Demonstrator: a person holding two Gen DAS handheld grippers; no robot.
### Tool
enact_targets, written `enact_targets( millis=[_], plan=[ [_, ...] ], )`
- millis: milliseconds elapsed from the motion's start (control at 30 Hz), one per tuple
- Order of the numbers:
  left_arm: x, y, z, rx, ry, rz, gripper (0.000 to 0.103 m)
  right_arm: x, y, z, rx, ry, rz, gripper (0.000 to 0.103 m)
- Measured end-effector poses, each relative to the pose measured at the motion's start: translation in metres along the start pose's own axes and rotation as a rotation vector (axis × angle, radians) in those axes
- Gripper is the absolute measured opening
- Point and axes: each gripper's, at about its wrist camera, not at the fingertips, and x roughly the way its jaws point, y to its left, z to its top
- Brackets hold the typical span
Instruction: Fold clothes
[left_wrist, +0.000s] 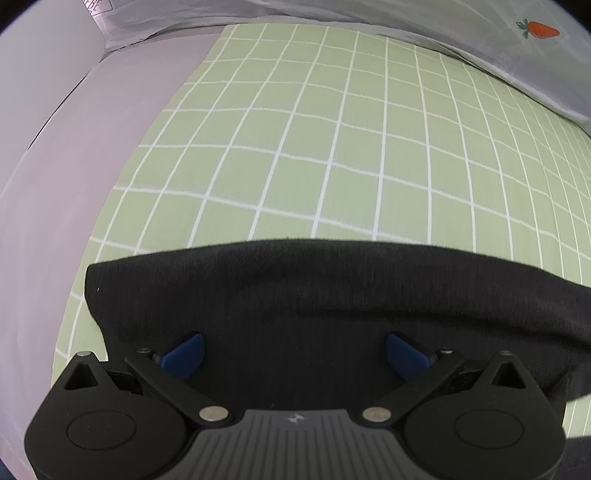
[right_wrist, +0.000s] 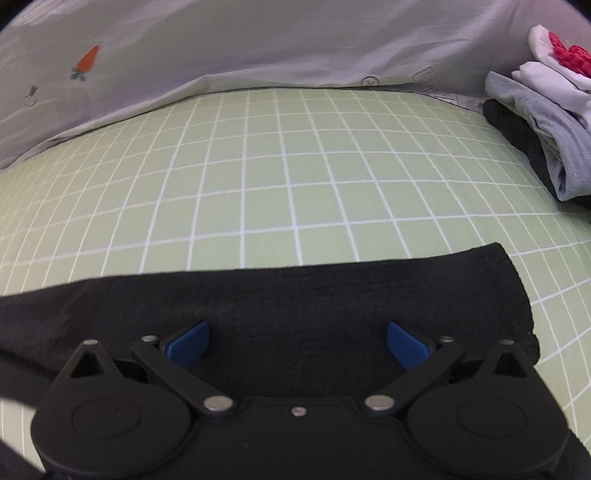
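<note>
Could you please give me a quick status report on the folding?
Left gripper and right gripper both open, over the black garment. Garment flat on the green checked sheet, ungripped. Clothes pile far right, clear.

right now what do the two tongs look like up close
Both tongs, left and right, have black plastic bodies, crossed black link arms with silver rivets and blue fingertips. The left body is ribbed with a small logo; the right shows a centre screw.

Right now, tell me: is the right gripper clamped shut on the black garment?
No. In the right wrist view the right gripper has its blue fingers spread wide apart over the black garment, pinching nothing.
</note>
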Motion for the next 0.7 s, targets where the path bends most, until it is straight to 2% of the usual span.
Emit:
enact_targets(
  millis=[333,533,700],
  plan=[
    [0.006,-0.014,0.029,0.002,-0.052,-0.001,0.103,0.021,-0.010,0.026,0.050,-0.013,-0.038,0.103],
    [0.018,-0.011,0.043,0.020,-0.064,-0.010,0.103,0.029,-0.014,0.038,0.063,-0.028,-0.048,0.103],
    [0.024,-0.025,0.057,0.043,-0.074,-0.017,0.103,0.041,-0.020,0.057,0.068,-0.025,-0.053,0.103]
  ],
)
